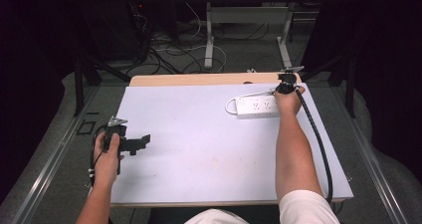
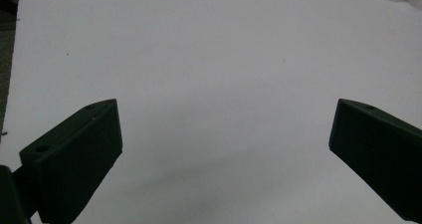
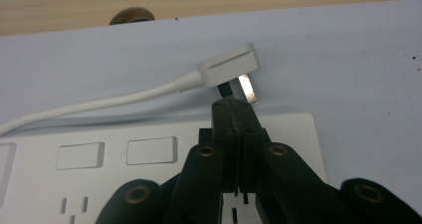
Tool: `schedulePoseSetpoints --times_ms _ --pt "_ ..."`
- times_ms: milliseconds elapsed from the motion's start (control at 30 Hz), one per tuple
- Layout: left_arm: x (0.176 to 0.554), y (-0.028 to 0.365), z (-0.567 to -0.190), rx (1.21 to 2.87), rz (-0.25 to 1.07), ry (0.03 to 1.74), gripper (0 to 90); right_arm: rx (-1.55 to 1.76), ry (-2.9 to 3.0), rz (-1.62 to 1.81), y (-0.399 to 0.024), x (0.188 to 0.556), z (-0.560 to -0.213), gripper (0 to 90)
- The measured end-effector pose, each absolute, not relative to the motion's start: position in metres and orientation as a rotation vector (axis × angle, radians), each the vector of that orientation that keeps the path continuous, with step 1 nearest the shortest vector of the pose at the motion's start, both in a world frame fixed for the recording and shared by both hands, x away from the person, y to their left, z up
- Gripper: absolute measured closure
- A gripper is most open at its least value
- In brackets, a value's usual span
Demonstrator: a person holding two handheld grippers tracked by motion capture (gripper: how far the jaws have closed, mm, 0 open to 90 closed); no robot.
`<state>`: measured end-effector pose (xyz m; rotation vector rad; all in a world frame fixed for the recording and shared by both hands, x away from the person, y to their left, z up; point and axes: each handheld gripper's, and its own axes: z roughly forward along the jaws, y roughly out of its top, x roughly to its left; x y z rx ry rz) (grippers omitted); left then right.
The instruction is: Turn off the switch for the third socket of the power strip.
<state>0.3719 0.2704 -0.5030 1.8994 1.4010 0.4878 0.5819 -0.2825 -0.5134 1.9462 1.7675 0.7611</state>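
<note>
I am holding my right gripper [image 3: 238, 103] over the power strip [image 1: 257, 106] at the far right of the table [image 1: 199, 149], its jaws pressed together with nothing between them, tips just beside the prongs of the white plug [image 3: 230, 66]. I am resting my left gripper [image 1: 141, 142] near the table's left edge, jaws spread wide over the bare sheet, gripping nothing.

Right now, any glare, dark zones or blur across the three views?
High view: surroundings almost black, white table sheet evenly lit. Left gripper view: open jaws dark, soft-edged. Right gripper view: glare on a plug prong; the power strip reads sharp.
</note>
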Motion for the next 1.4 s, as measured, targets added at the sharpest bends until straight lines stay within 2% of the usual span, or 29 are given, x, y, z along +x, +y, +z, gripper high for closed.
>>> schedulePoseSetpoints --times_ms 200,1400 --pt "0.371 0.271 -0.503 1.899 0.492 1.405 0.3 1.936 1.726 0.814 -0.293 0.578 -0.524 90.0" --pt "0.371 0.273 -0.503 1.904 0.484 1.410 0.3 1.997 1.625 1.009 -0.310 0.566 -0.536 90.0"
